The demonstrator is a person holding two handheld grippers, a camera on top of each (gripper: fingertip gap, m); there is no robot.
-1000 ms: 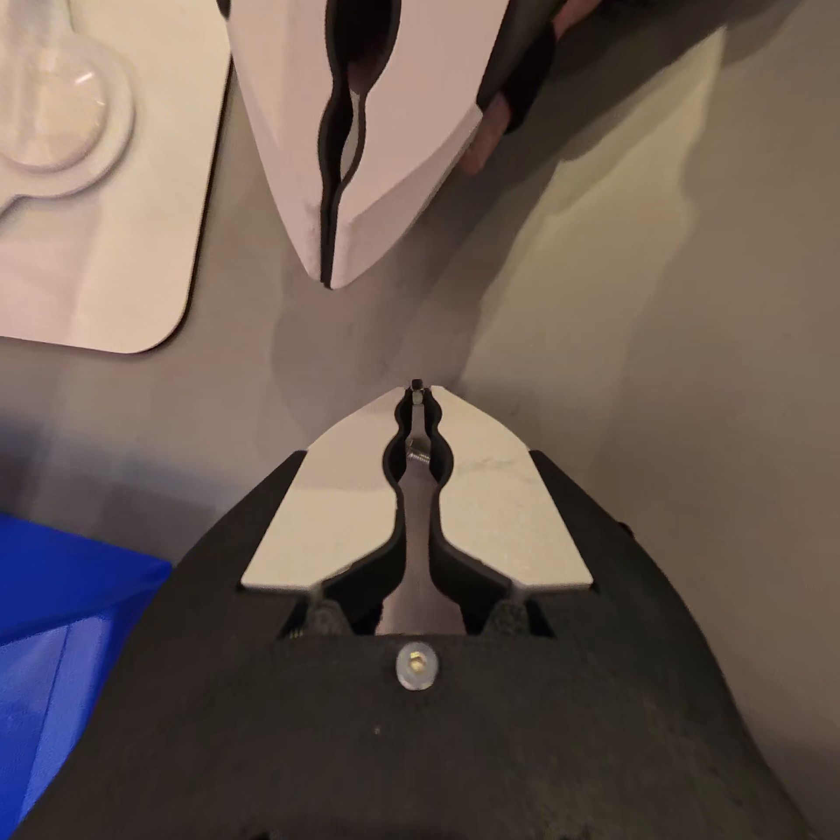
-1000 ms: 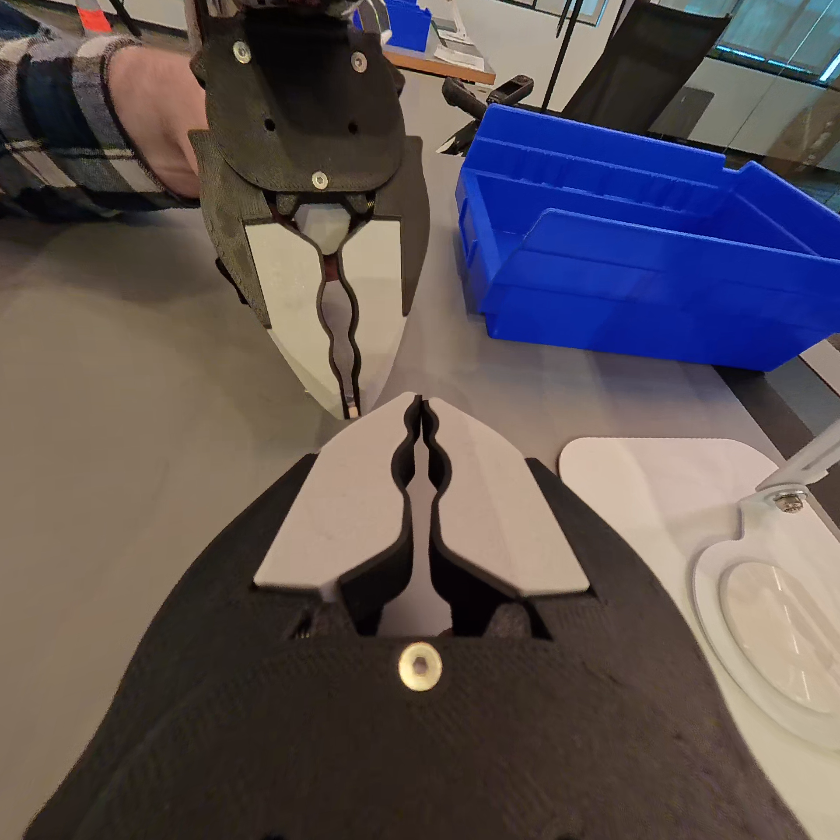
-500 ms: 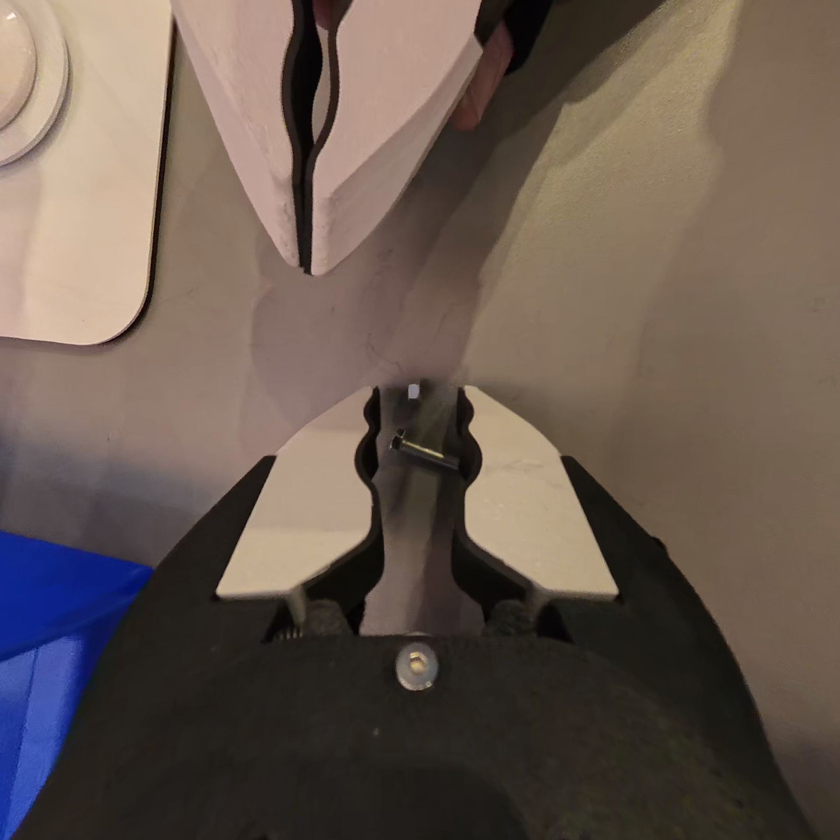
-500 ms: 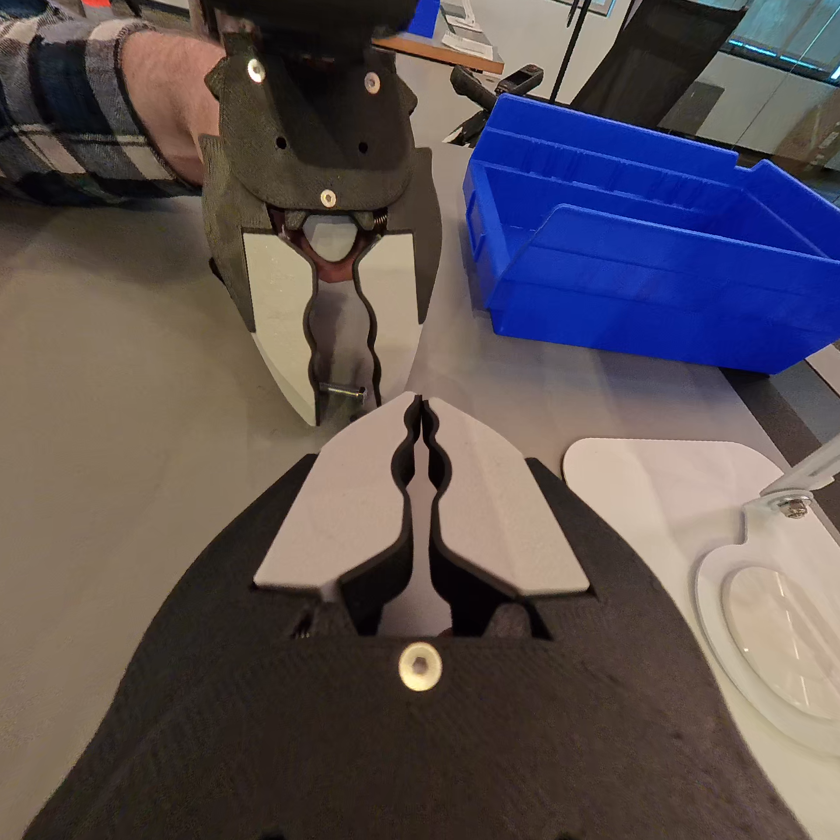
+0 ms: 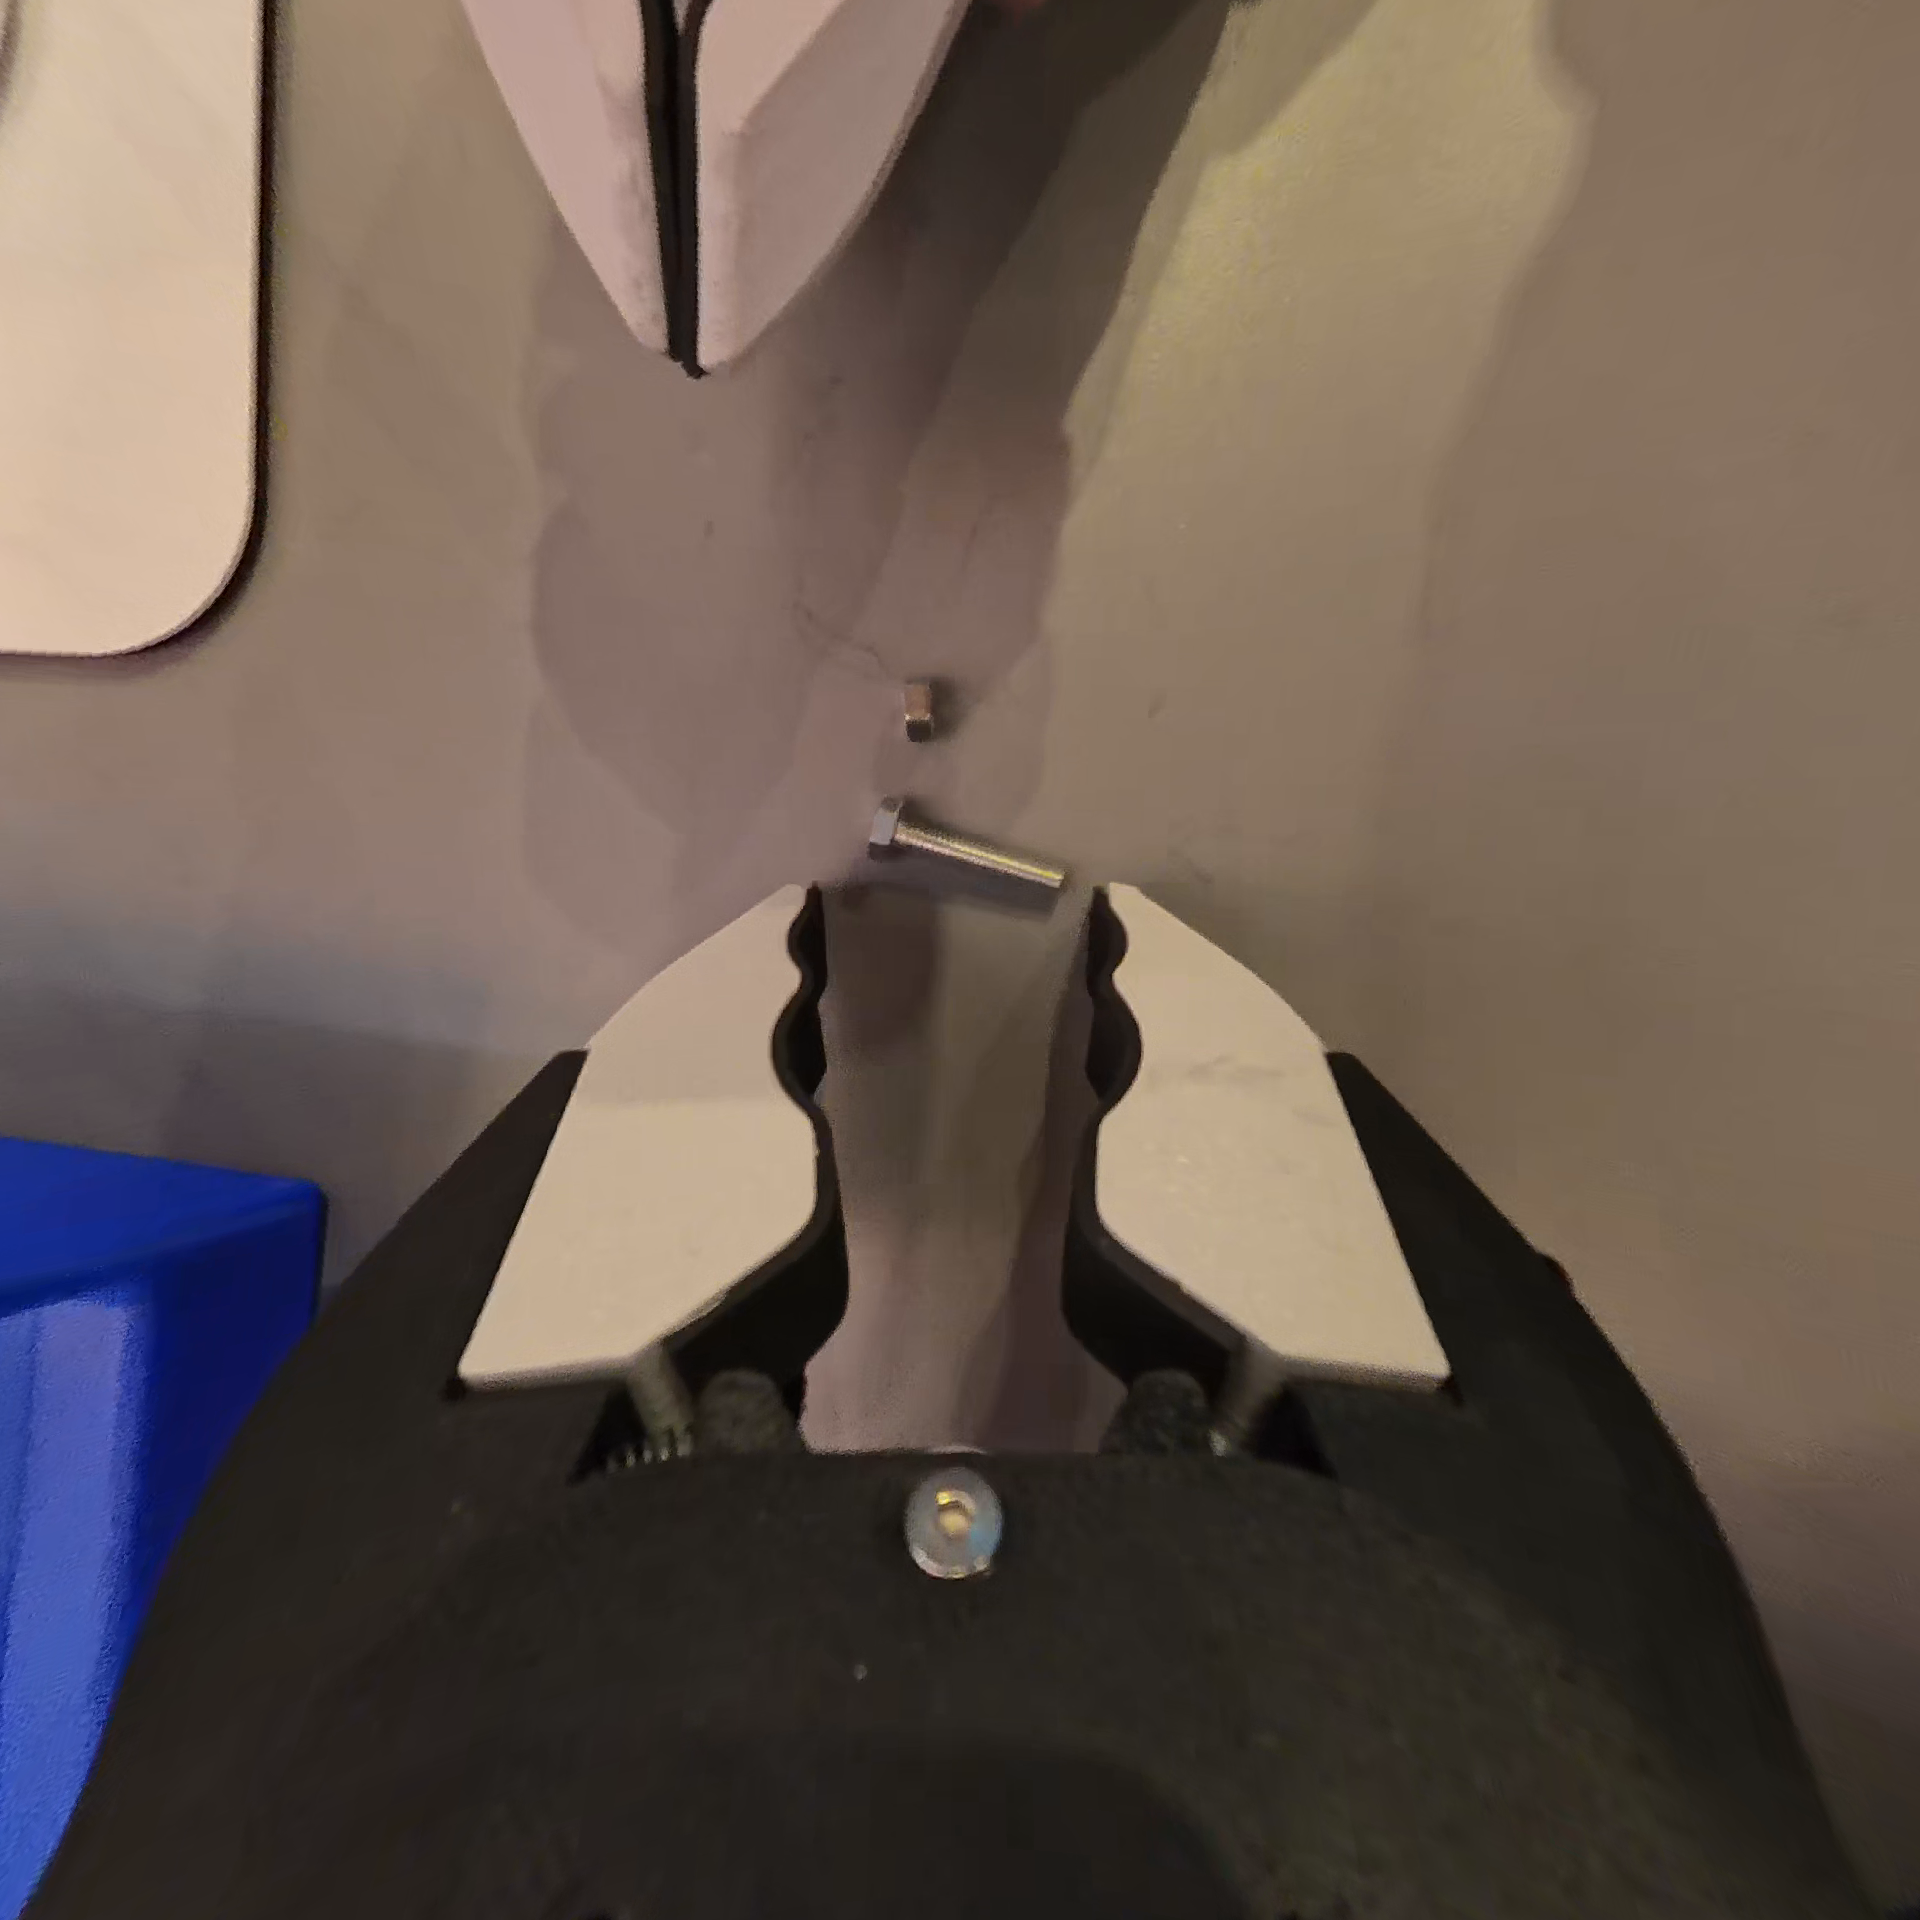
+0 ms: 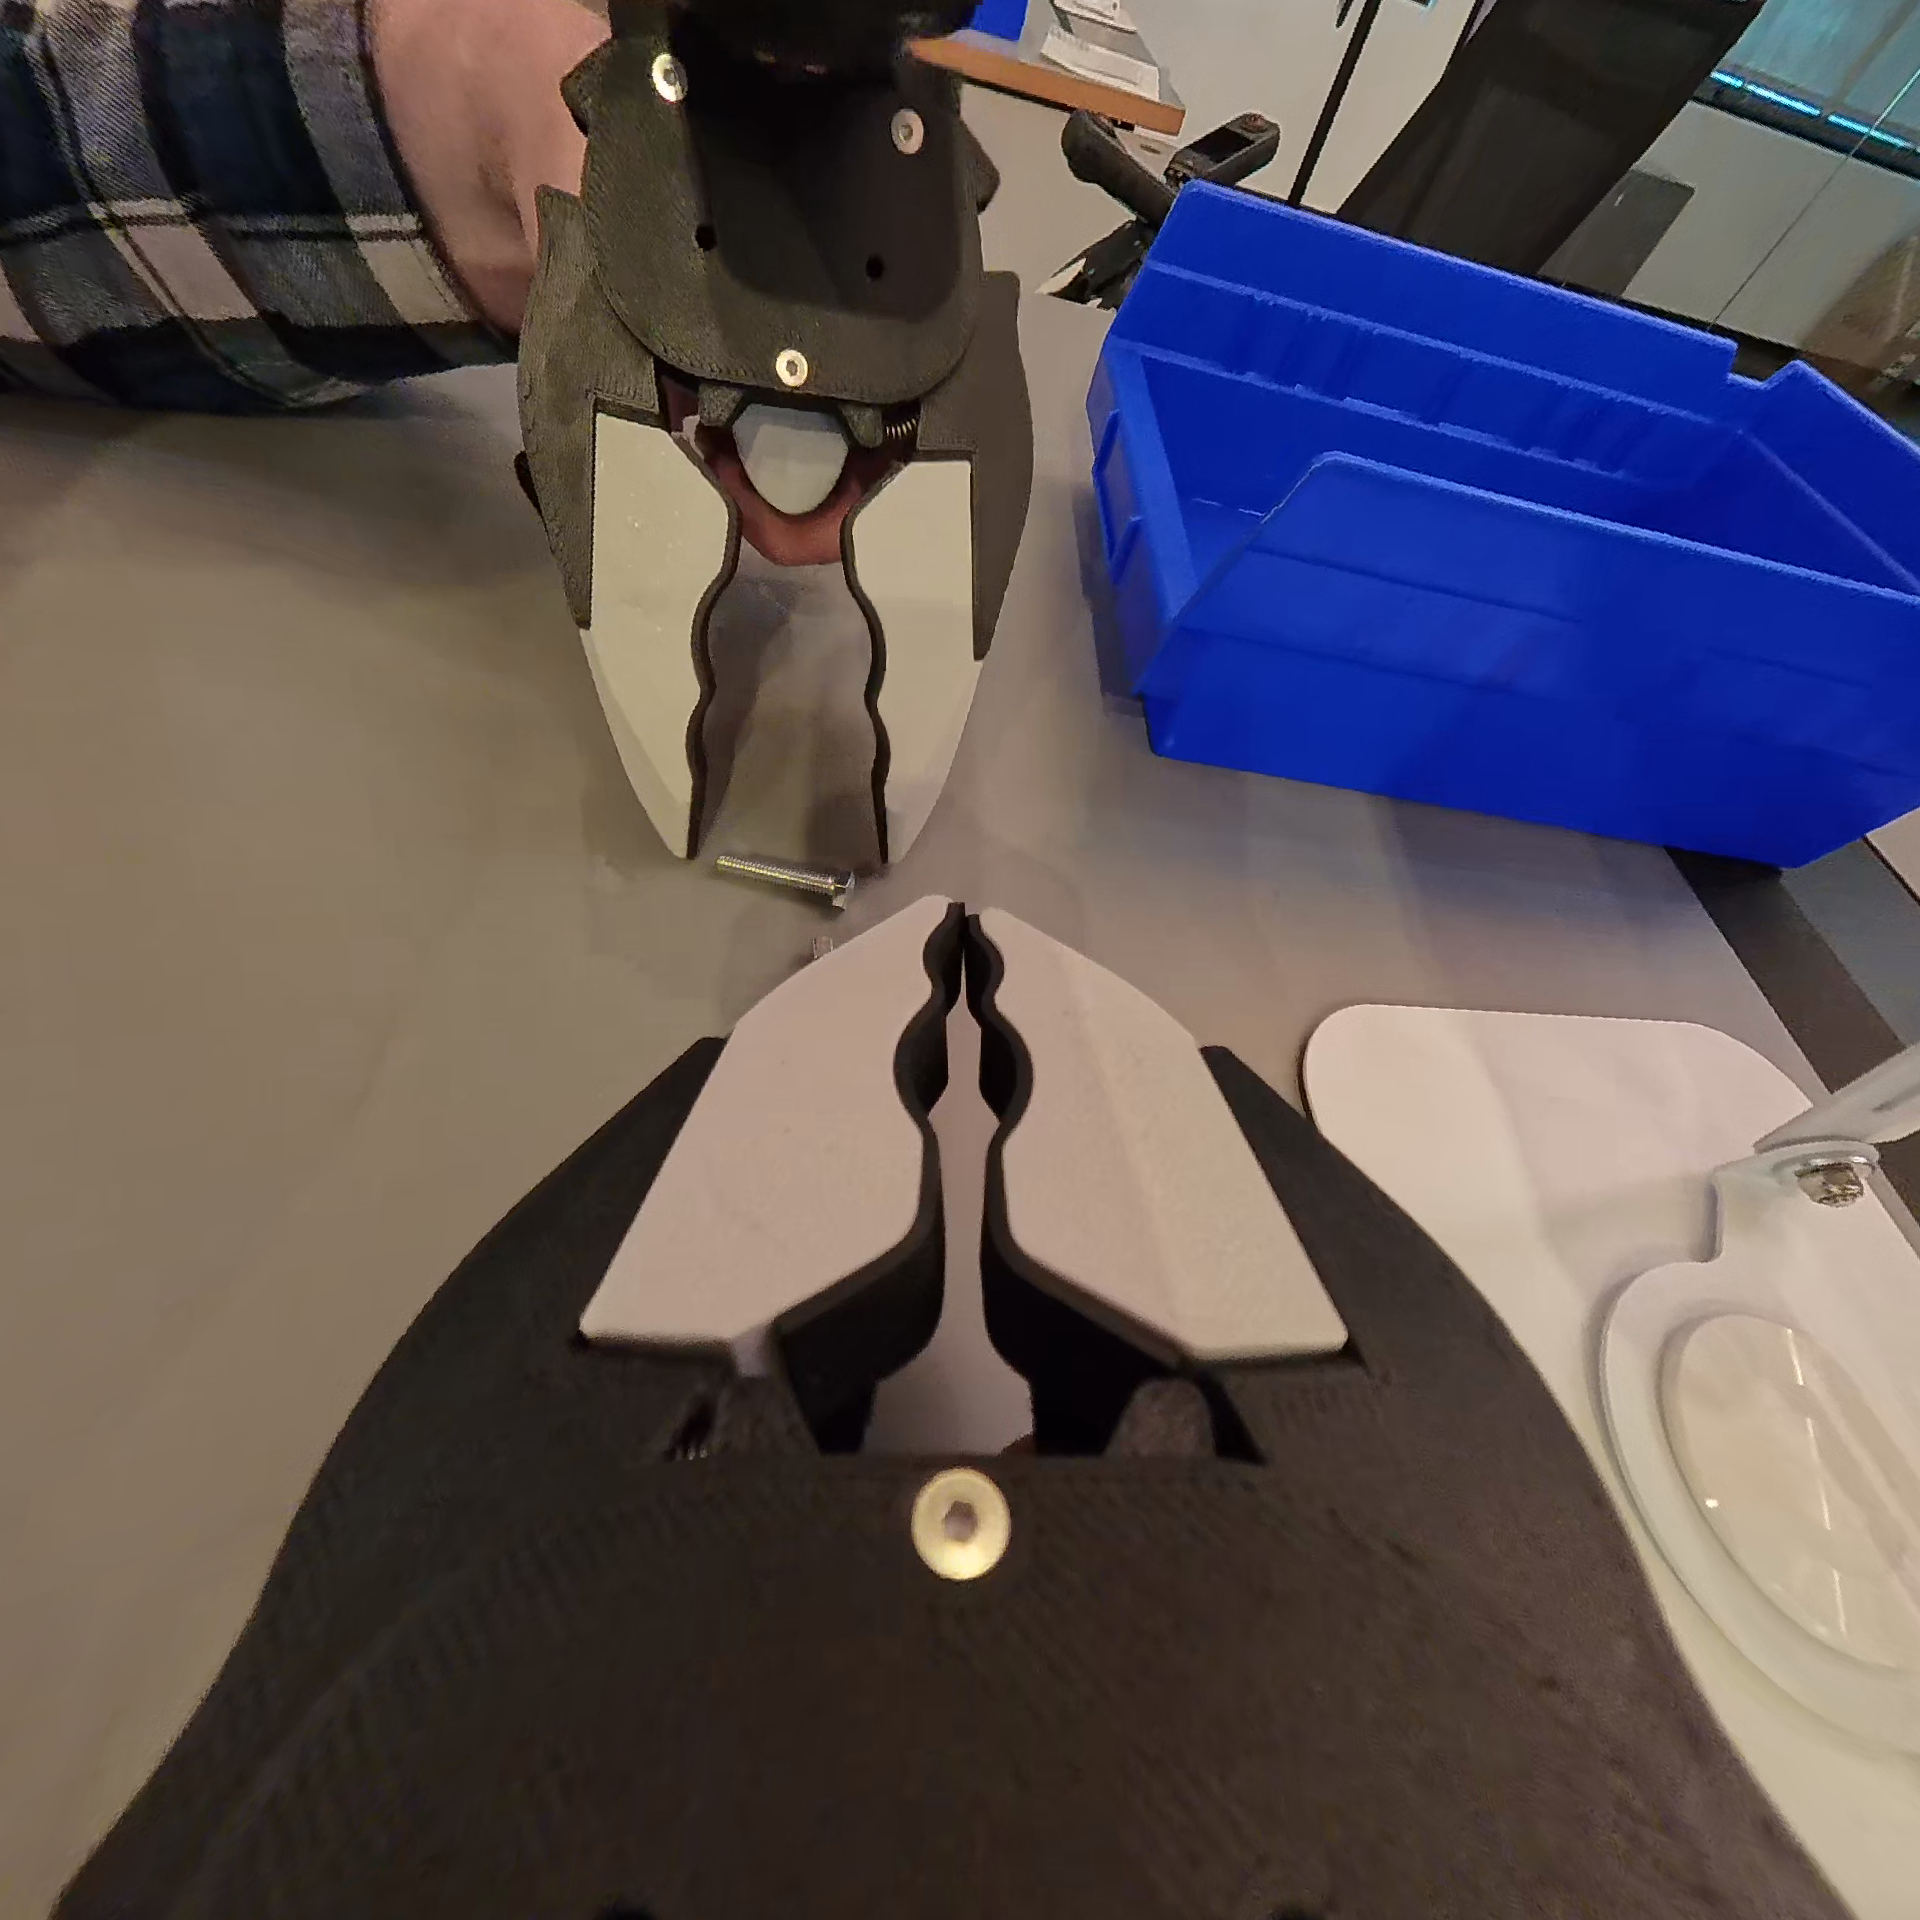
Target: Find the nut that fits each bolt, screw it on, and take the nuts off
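1. The left gripper (image 5: 954,894) is standing wide open, its two pads well apart and pressing on nothing; its grasp is bare.
2. A small silver hex bolt (image 5: 961,854) is lying on the grey table (image 5: 1558,727) just beyond the left gripper's fingertips, head to the left and shank pointing right, touching neither pad.
3. A small silver nut (image 5: 920,710) is resting on the table just past the bolt, apart from it and off its thread.
4. The right gripper (image 6: 961,914) is pointing at the left one from the far side, its pads pressed together along their wavy black edges, with nothing showing between them.
5. In the right wrist view the bolt (image 6: 787,880) is sitting between the two grippers' tips, and the nut (image 6: 821,945) is peeking out beside the right gripper's left finger.
6. A blue plastic bin (image 6: 1507,665) is standing to the right, far side; a white board (image 6: 1538,1122) carrying a clear magnifier lens (image 6: 1808,1475) is lying near right.
7. No readable brand, label or writing is showing on any of these.
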